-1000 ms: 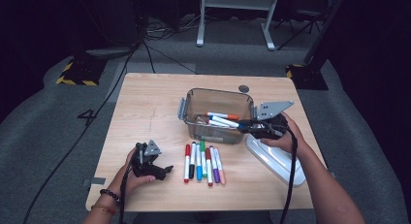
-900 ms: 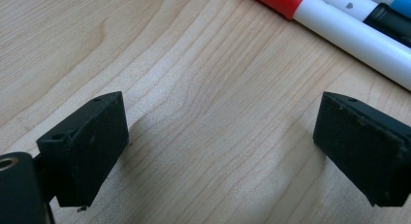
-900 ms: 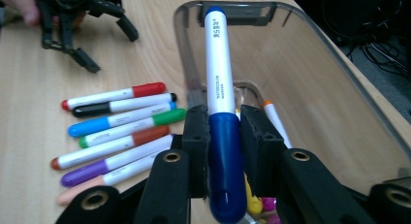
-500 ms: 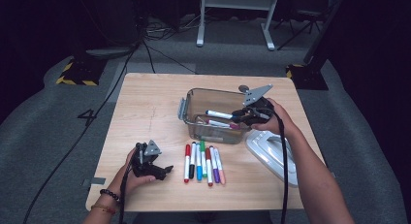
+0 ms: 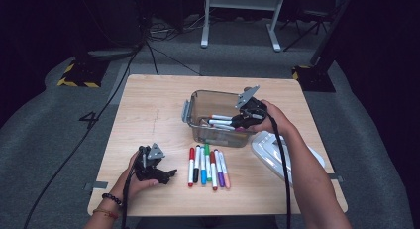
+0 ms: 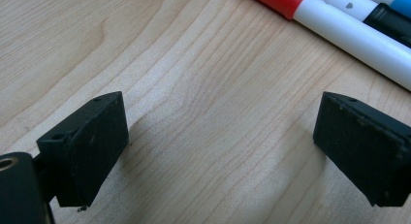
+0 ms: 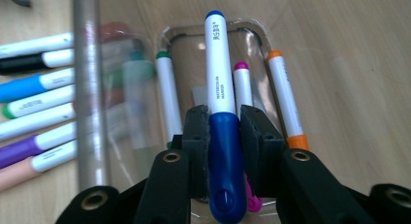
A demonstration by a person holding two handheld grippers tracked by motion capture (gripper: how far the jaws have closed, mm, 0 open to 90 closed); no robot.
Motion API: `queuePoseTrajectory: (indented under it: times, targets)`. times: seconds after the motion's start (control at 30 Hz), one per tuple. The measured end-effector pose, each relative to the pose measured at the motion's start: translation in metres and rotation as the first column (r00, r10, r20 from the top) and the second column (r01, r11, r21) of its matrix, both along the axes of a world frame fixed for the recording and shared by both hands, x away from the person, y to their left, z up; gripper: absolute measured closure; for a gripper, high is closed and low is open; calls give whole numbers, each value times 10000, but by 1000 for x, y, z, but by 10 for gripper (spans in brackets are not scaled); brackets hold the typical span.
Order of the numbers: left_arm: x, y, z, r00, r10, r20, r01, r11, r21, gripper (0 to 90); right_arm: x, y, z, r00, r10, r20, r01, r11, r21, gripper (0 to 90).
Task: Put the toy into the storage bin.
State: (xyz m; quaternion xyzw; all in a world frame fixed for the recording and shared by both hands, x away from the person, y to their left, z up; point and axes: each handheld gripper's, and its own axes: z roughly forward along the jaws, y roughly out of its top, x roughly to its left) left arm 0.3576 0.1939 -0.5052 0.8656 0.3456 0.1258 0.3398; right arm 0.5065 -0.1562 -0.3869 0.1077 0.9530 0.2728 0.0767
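R gripper [image 7: 225, 132], jaws clamped on dark-blue marker [image 7: 220, 88], held it over clear container [image 5: 198, 102] w/ green, pink & orange markers inside. L gripper [image 5: 157, 172], jaws wide apart & empty, rested on table [image 5: 143, 105] near red marker [image 6: 286, 0].

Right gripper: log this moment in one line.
right gripper shut on dark blue marker | over clear container | left gripper open, on table
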Motion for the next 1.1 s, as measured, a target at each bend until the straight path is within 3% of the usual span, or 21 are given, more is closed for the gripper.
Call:
queuePoseTrajectory:
  times: [0.4, 0.73, 0.97, 1.07, 1.1]
  targets:
    - [0, 0, 0, 10000, 8, -14, -8, 10000, 1, 60, 7, 6, -7, 9992, -387, 27, 388, 9985, -399, 745]
    - [0, 0, 0, 10000, 7, -11, -6, 10000, 5, 59, 8, 4, -7, 9968, -775, 169, 777, 9969, -108, 681]
    - [0, 0, 0, 10000, 4, 0, -4, 10000, -1, 59, 0, -3, 4, 9925, -1138, 436, 1102, 9910, 762, 581]
    - [0, 0, 0, 10000, 3, 1, -3, 10000, 0, 60, -7, -9, 13, 9868, -1534, 515, 1443, 9783, 1486, 501]
    - [0, 0, 0, 10000, 2, 2, -2, 10000, 3, 60, -10, -13, 16, 9823, -1815, 459, 1697, 9667, 1915, 478]
